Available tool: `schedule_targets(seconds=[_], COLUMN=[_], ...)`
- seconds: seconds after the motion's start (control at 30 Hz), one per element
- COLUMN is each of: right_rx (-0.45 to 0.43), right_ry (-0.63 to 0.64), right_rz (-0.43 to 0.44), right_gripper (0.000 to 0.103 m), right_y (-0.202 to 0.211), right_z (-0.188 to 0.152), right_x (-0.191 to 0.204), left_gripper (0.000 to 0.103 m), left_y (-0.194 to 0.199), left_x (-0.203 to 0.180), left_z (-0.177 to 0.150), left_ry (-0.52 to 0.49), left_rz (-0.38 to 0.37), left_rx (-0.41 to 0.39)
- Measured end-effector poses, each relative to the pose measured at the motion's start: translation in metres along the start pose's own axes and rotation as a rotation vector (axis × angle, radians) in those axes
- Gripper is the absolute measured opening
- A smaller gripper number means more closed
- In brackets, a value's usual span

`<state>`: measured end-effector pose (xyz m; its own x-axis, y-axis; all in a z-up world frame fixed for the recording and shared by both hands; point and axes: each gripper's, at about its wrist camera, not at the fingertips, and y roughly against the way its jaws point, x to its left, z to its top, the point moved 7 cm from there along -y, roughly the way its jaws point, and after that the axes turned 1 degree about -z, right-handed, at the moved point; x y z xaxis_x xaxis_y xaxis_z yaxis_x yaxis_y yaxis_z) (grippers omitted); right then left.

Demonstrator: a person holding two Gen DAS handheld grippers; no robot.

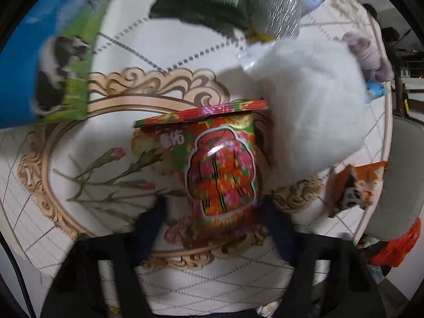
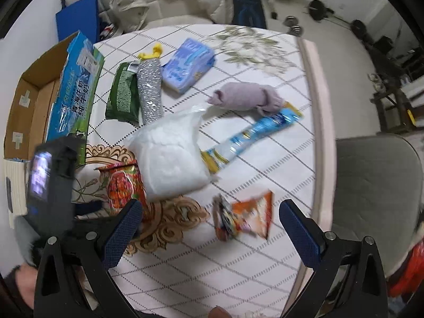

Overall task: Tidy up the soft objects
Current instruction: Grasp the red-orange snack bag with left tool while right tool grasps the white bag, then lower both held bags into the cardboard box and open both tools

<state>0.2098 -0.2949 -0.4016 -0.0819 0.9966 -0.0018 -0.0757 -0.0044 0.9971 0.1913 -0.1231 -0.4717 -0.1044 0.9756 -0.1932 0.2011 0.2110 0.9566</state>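
Observation:
A red floral packet (image 1: pixel 222 169) lies on the tablecloth between my left gripper's (image 1: pixel 216 212) open fingers; it also shows in the right wrist view (image 2: pixel 123 188). A white cotton bag (image 1: pixel 310 100) lies just right of it, and also shows in the right wrist view (image 2: pixel 172 156). My right gripper (image 2: pixel 209 225) is open and empty above the table, with an orange snack packet (image 2: pixel 246 217) between its fingers' lines. The left gripper body (image 2: pixel 50 185) shows at the left of the right wrist view.
An open cardboard milk box (image 2: pixel 39 98) stands at the table's left. A green pack (image 2: pixel 123 95), a grey pack (image 2: pixel 150 90), a blue tissue pack (image 2: pixel 188 63), a purple cloth roll (image 2: pixel 246 96) and a long blue packet (image 2: pixel 254 135) lie farther back. A grey chair (image 2: pixel 376 185) stands at right.

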Motion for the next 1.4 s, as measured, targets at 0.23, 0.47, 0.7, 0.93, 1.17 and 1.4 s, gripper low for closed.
schedule_targets(seconds=[0.23, 0.47, 0.7, 0.93, 1.17, 1.4], right_rx=[0.093, 0.219, 0.241, 0.159, 0.01, 0.051], right_ry=[0.097, 0.152, 0.067, 0.046, 0.116, 0.12], right_rz=[0.018, -0.004, 0.019, 0.18, 0.342, 0.331], right_gripper=[0.103, 0.103, 0.074, 0.073, 0.073, 0.073], right_y=[-0.054, -0.104, -0.096, 0.002, 0.113, 0.065], right_z=[0.033, 0.032, 0.015, -0.001, 0.045, 0.126], right_x=[0.037, 0.06, 0.054, 0.068, 0.178, 0.318], left_gripper=[0.045, 0.048, 0.042, 0.042, 0.042, 0.042], left_y=[0.01, 0.003, 0.014, 0.134, 0.253, 0.231], left_x=[0.023, 0.028, 0.023, 0.034, 0.123, 0.239], left_z=[-0.026, -0.021, -0.046, -0.104, -0.036, 0.099], left_ry=[-0.031, 0.003, 0.014, 0.005, 0.04, 0.091], left_rz=[0.101, 0.081, 0.083, -0.029, -0.072, -0.025], left_rx=[-0.045, -0.101, -0.139, -0.29, -0.438, -0.303])
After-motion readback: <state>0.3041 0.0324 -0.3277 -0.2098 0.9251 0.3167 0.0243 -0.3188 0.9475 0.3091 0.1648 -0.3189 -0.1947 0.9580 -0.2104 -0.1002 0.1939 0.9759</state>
